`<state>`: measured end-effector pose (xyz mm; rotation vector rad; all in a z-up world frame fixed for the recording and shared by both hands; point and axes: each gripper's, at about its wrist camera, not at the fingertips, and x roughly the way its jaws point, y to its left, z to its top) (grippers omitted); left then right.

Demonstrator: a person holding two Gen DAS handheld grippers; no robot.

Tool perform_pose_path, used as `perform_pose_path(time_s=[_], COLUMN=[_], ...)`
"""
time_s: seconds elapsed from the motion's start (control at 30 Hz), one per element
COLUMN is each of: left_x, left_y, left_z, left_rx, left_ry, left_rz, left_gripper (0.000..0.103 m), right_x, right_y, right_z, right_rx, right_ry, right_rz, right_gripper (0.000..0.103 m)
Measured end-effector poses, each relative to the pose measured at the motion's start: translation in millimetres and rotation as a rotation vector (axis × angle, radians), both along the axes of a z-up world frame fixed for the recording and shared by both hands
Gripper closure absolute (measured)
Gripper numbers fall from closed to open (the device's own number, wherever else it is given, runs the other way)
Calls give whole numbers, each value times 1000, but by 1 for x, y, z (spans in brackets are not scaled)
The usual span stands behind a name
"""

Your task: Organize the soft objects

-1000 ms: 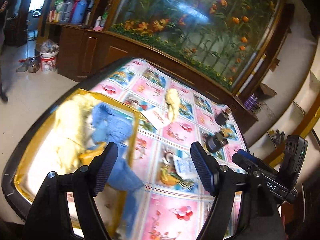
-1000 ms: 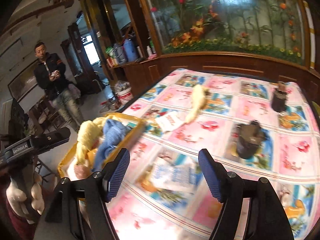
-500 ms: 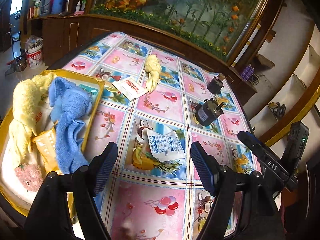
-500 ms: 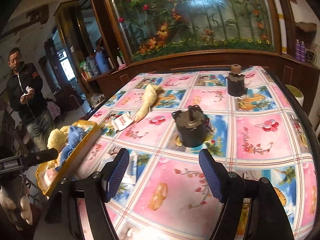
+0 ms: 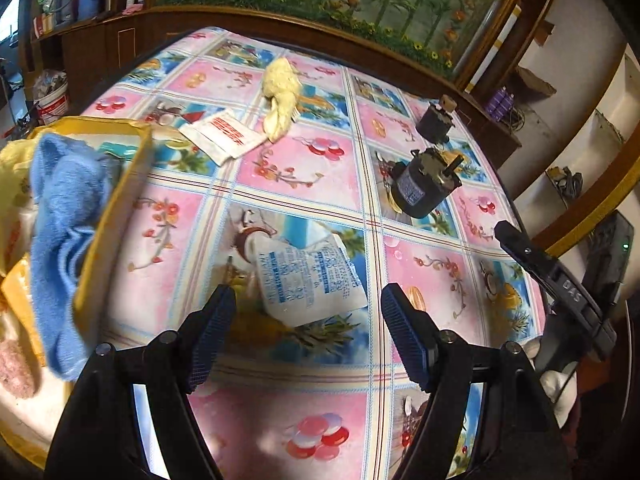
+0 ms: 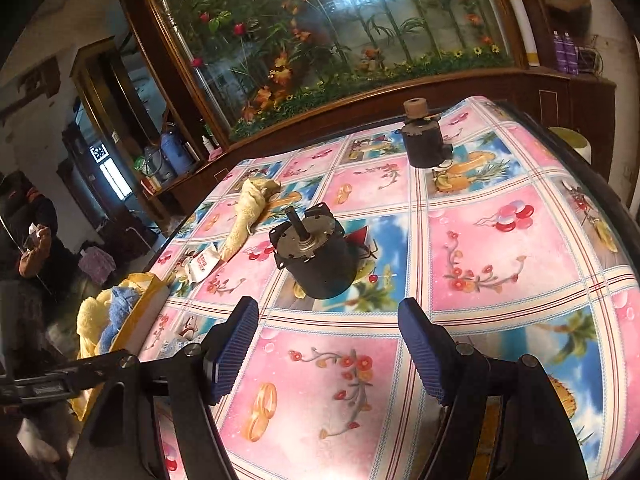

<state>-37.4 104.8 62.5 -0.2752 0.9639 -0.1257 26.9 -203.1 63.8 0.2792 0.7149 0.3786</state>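
Note:
A white pouch with blue print (image 5: 308, 280) lies on the patterned tablecloth just ahead of my open left gripper (image 5: 308, 320), between its fingers' line. A yellow tray (image 5: 116, 200) at the left holds a blue towel (image 5: 60, 208) and a yellow cloth (image 6: 90, 316). A cream rolled cloth (image 5: 280, 96) and a white packet with red print (image 5: 224, 136) lie farther back. My right gripper (image 6: 328, 344) stands open over bare cloth, short of a black motor (image 6: 316, 256). The cream cloth (image 6: 248, 212) shows left of that motor.
Two black motors (image 5: 420, 192) (image 5: 434, 120) sit on the right half of the table; the far one (image 6: 422, 140) carries a tan cap. A wooden-framed aquarium (image 6: 340, 40) backs the table. A person (image 6: 28, 232) stands at the far left.
My left gripper has swung from above the tray to the right and down toward the blue-print pouch. My right gripper has swung right, toward the near black motor.

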Motion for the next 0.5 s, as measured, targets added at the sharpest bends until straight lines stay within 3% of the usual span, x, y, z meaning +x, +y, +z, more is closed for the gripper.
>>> perform_pose_path(time_s=[0.23, 0.27, 0.33, 0.5], left_x=[43, 46, 43, 18], left_y=[-28, -30, -35, -62], left_z=[-27, -32, -38, -26], left_rx=[173, 167, 80, -137], left_ry=[33, 59, 107, 122], left_rz=[-4, -17, -75, -280], left_gripper=[28, 28, 28, 28], right_x=[-8, -10, -11, -8], right_y=[16, 18, 21, 19], right_z=[1, 2, 2, -2], right_rx=[-46, -61, -78, -75], right_ry=[-24, -33, -44, -25], right_rz=[36, 35, 33, 27], right_gripper=[29, 29, 29, 28])
